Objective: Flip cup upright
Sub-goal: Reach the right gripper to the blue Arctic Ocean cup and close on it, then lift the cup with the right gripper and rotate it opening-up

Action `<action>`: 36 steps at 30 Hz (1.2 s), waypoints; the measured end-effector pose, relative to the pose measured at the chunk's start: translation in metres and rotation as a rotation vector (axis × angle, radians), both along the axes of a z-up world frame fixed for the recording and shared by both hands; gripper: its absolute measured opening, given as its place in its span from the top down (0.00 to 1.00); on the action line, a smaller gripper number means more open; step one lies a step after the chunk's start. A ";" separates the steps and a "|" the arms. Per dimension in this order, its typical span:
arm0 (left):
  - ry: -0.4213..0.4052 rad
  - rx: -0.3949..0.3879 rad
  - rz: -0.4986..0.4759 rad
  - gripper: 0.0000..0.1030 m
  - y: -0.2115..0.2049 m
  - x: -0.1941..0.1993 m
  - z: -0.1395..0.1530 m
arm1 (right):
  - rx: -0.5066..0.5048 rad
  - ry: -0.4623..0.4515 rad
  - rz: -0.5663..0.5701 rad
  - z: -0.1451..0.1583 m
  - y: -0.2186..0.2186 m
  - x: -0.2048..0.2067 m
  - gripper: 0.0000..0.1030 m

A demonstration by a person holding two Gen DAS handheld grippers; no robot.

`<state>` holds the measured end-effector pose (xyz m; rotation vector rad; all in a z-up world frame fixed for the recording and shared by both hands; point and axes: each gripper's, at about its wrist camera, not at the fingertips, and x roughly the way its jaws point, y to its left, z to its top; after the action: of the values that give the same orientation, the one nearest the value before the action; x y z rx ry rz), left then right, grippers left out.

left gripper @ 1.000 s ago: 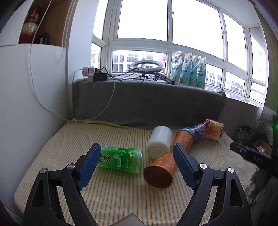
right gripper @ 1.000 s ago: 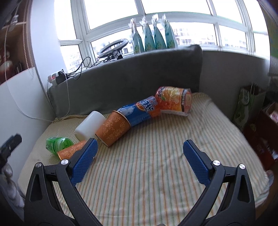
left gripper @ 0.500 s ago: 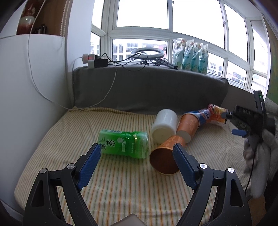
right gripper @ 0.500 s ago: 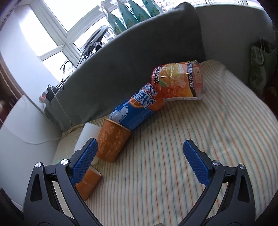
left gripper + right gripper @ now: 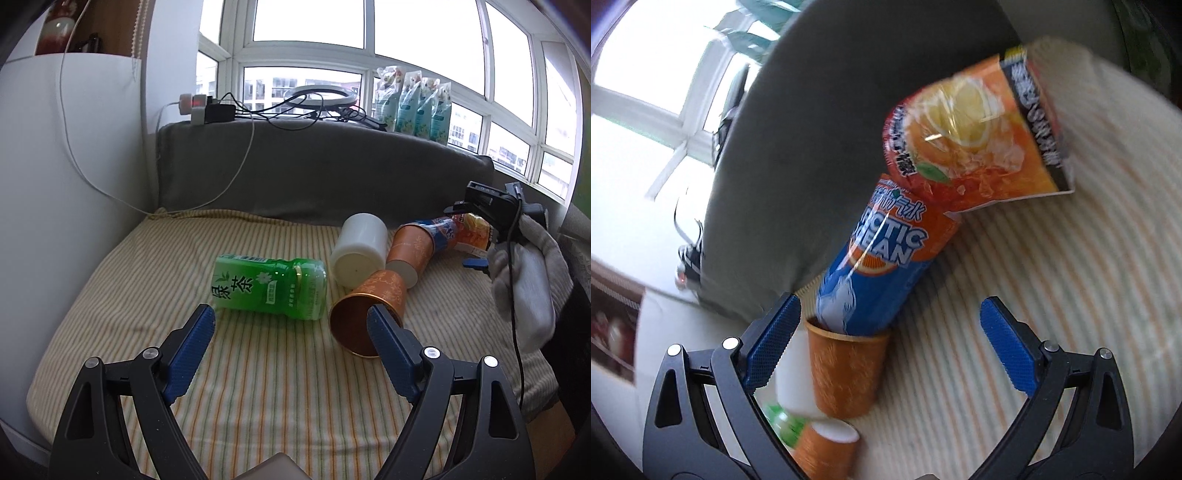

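Note:
Two orange patterned paper cups lie on their sides on the striped mattress. The near cup (image 5: 364, 308) has its open mouth toward my left gripper (image 5: 290, 334), which is open and empty just in front of it. The far cup (image 5: 408, 251) has a blue Arctic Ocean bottle (image 5: 882, 258) poking into its mouth (image 5: 846, 365). My right gripper (image 5: 890, 325) is open and empty, close above that cup and bottle; it also shows in the left wrist view (image 5: 476, 230), held by a gloved hand. The right wrist view is blurred.
A green tea bottle (image 5: 269, 286) and a white cylinder (image 5: 358, 249) lie beside the cups. An orange drink pack (image 5: 975, 140) lies past the blue bottle. A grey padded back wall (image 5: 314, 170) stands behind, a white wall on the left.
My right gripper has moved in toward the far cup and blue bottle and tilted. My left gripper has drawn a little closer to the near cup.

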<state>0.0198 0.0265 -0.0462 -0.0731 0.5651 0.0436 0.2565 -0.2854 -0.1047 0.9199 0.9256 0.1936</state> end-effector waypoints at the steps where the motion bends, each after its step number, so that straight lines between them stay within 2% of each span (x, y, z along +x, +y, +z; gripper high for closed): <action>1: 0.001 0.000 0.003 0.18 0.001 0.001 0.000 | 0.021 0.009 -0.009 -0.003 0.001 0.005 0.03; 12: 0.021 -0.025 0.032 0.18 0.018 0.011 -0.007 | 0.112 0.119 -0.098 -0.022 0.014 0.048 0.11; 16: 0.024 -0.033 0.033 0.18 0.023 0.013 -0.009 | 0.092 0.152 -0.122 -0.026 0.024 0.060 0.15; 20: 0.024 -0.035 0.041 0.18 0.027 0.014 -0.009 | 0.071 0.162 -0.125 -0.025 0.037 0.067 0.30; 28: 0.022 -0.035 0.044 0.18 0.031 0.013 -0.008 | 0.148 0.122 -0.138 -0.028 0.035 0.065 0.35; 36: 0.019 -0.028 0.037 0.18 0.028 0.011 -0.007 | 0.149 0.035 -0.112 -0.012 0.047 0.068 0.39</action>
<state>0.0311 0.0545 -0.0529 -0.1106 0.5836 0.0727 0.3245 -0.2388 -0.1170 1.1130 0.8986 0.1528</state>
